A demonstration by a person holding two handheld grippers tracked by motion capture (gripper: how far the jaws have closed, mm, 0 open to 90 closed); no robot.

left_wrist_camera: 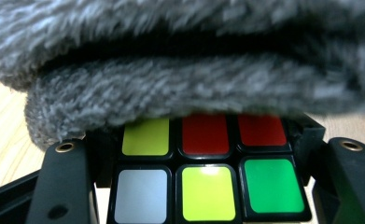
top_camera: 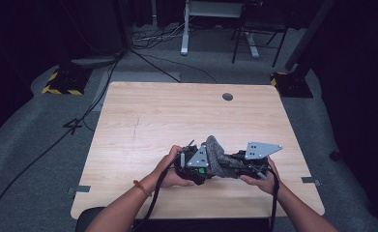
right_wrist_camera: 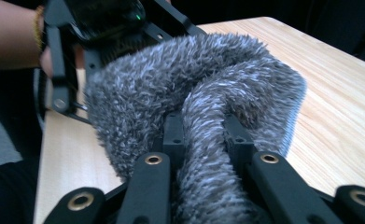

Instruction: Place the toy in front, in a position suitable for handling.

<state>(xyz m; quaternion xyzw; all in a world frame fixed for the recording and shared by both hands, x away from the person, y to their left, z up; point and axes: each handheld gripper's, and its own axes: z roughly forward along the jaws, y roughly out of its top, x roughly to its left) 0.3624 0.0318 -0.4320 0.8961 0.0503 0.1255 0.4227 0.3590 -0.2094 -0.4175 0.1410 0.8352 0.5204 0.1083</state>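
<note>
Here, fuzzy grey sock [left_wrist_camera: 180, 88] drapes over the puzzle cube [left_wrist_camera: 208, 177] — covering its top.

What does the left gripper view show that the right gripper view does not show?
The left gripper view shows a colour cube clamped between the left gripper's black jaws, with yellow-green, red, grey and green tiles; the fuzzy grey sock hangs over the cube's top.

The right gripper view shows the right gripper shut on a fold of the sock, the left gripper's black body behind the sock, and the person's forearm with a bracelet.

Both views share the grey sock and the light wooden table.
</note>
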